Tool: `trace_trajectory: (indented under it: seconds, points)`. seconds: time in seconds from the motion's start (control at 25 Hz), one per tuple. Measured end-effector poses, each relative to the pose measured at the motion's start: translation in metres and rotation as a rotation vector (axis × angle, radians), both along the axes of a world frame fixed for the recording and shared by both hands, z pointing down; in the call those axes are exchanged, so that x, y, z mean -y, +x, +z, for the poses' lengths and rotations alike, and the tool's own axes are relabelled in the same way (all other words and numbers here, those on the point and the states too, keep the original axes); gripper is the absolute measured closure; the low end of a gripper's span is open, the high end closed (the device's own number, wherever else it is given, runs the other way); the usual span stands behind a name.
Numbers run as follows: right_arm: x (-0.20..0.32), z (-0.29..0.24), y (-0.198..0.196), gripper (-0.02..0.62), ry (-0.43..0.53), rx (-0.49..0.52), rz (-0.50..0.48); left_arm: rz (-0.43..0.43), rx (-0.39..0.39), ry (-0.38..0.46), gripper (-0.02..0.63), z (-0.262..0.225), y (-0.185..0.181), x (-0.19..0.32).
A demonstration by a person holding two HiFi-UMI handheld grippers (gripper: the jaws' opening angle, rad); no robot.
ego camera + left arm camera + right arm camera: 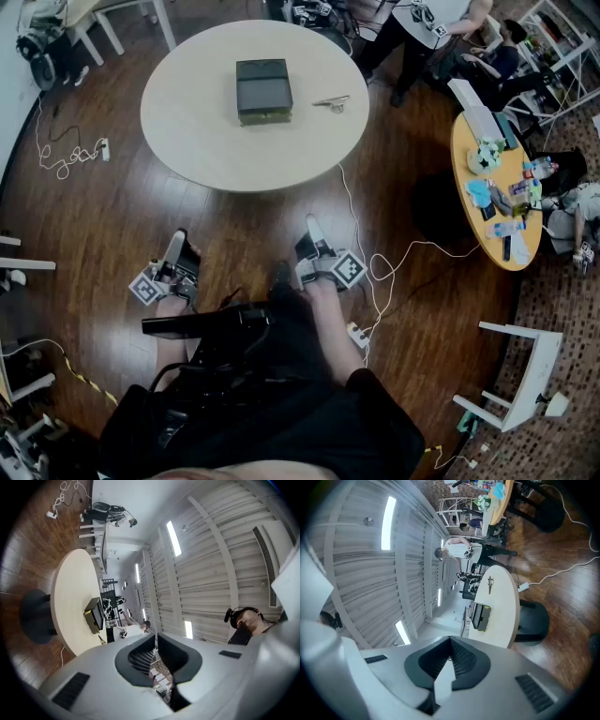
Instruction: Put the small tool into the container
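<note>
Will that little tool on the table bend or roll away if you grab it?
Probably no bending: the tool looks like thin shiny metal, so it is likely stiff. It lies flat on the table and does not look round, so rolling seems unlikely. Being slim and smooth, it might slip in a grip.

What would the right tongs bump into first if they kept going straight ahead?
Most likely the round white table: the right tongs point at its near edge. They look held slightly above its top, so they might skim over towards the dark container instead.
</note>
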State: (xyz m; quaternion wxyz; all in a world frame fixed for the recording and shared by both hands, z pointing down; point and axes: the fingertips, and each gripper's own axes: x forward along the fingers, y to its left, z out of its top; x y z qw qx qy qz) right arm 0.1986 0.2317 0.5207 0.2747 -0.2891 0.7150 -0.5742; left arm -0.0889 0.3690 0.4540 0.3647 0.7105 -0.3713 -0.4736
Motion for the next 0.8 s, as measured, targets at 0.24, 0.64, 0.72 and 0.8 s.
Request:
trace_trajectory:
  seconds: [0.24, 0.64, 0.72, 0.8]
  points:
    - [0.075, -0.001, 0.026, 0.615, 0.059, 0.016, 0.02, 0.071, 0.077, 0.029, 0.592, -0.018, 0.038, 0.095]
    - [0.104, 0.01, 0.036, 0.615, 0.047, 0.006, -0.021, 0.092, 0.135, -0.038, 0.592, -0.026, 0.064, 0.132]
    - [0.105, 0.013, 0.034, 0.615, 0.043, -0.011, -0.025, 0.107, 0.15, -0.043, 0.592, -0.026, 0.065, 0.14]
    - [0.105, 0.014, 0.024, 0.615, 0.041, -0.034, -0.036, 0.129, 0.157, -0.058, 0.592, -0.023, 0.062, 0.148]
